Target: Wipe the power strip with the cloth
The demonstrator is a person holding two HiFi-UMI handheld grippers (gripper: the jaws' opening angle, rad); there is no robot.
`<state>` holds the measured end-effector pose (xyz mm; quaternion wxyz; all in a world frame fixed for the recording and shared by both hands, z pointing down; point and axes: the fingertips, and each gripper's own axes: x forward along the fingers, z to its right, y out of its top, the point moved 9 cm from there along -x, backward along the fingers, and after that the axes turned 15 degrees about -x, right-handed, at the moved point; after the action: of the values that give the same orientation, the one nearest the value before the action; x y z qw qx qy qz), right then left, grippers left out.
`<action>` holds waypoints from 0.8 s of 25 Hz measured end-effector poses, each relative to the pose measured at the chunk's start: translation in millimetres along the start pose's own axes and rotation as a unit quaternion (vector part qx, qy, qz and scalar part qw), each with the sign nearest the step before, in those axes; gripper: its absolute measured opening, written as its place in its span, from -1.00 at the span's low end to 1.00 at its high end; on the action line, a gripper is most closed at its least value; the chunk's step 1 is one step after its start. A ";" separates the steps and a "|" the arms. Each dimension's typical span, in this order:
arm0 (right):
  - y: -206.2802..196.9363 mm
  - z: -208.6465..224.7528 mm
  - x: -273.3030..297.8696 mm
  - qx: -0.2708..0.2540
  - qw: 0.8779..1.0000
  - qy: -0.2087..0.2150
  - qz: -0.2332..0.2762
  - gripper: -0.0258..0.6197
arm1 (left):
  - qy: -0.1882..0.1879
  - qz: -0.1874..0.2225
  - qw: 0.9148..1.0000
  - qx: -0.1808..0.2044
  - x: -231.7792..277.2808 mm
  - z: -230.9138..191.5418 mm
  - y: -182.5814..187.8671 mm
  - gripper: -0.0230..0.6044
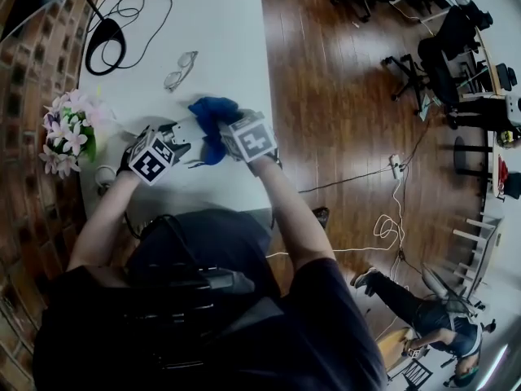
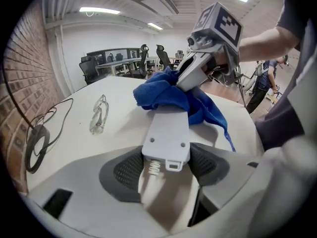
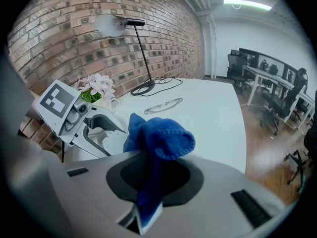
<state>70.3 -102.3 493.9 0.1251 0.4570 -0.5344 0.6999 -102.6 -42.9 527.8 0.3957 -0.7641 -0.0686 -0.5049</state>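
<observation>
1. The desk (image 1: 232,31) occupies the upper left of the head view; the floor (image 1: 342,96) lies to its right.
2. The lamp base (image 1: 107,32) sits at the desk's upper left, with its cable (image 1: 138,6) behind it.
3. The glasses (image 1: 181,69) lie right of the lamp base, near the desk's centre.
4. The flowers (image 1: 69,130) stand at the desk's left edge, left of the left gripper (image 1: 181,135).
5. The right gripper (image 1: 218,141) is just right of the left gripper, at the desk's lower part.
6. The power strip (image 2: 167,133) sits between the left gripper's fingers.
7. The cloth (image 1: 210,119), between the right gripper's fingers, lies over the power strip's far end, below the glasses.
8. Office chairs (image 1: 431,63) stand on the floor at upper right.
</observation>
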 end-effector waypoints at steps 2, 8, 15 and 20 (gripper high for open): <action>-3.4 5.9 -2.8 0.003 1.000 -0.007 -0.003 -0.75 | -0.001 0.001 1.000 0.000 -0.4 0.5 1.0 0.04; -15.9 26.0 -11.4 0.008 0.999 -0.037 -0.009 -0.74 | 0.001 -0.001 1.000 -0.002 0.9 -0.3 -1.6 0.04; -26.1 46.7 -23.4 0.014 0.998 -0.066 -0.016 -0.75 | -0.001 0.001 1.000 -0.002 0.0 0.8 0.5 0.04; -31.6 55.8 -29.8 0.015 0.995 -0.091 -0.035 -0.75 | 0.002 0.000 1.000 -0.001 -0.2 0.7 0.5 0.04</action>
<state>135.9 -128.5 491.5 0.0938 0.5391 -0.5169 0.6583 -101.9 -42.6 527.2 0.3954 -0.7635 -0.0672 -0.5062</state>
